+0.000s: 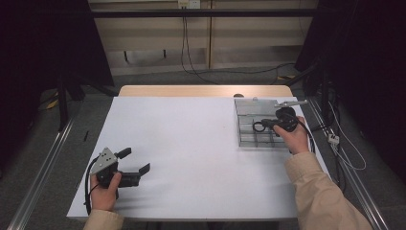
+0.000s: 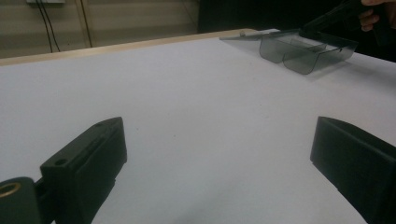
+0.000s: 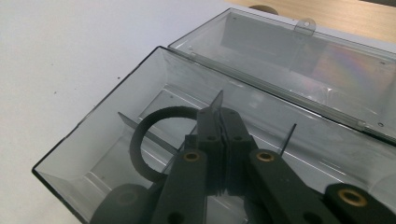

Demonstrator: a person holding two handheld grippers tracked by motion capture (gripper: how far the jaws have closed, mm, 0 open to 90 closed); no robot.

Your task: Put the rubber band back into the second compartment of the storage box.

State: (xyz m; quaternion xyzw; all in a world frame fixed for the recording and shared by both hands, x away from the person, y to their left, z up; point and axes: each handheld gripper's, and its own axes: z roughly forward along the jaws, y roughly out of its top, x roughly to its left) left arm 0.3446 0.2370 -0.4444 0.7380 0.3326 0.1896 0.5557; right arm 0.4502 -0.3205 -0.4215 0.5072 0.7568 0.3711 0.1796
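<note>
Black rubber is what my right claw (image 3: pixel 219 122) pinches: its jaws are pressed together on a black ring (image 3: pixel 144 130), gripping the band at its right side, so the loop curls out to the left of the tips in the right gripper view. The ring hangs inside the smoky clear compartment box (image 3: pixel 93 135), over one of the near cells and close to a thin divider; I cannot tell whether it touches the floor of the cell. Just beyond the jaws, the box's hinged lid (image 3: pixel 327 60) lies folded back flat on the table.

From the high view, my right hand (image 1: pixel 294 136) holds the claw over the box at the right side of the white table (image 1: pixel 191 143). Well apart, at the near left corner, my left claw (image 1: pixel 135 161) rests with its jaws spread wide on nothing.
</note>
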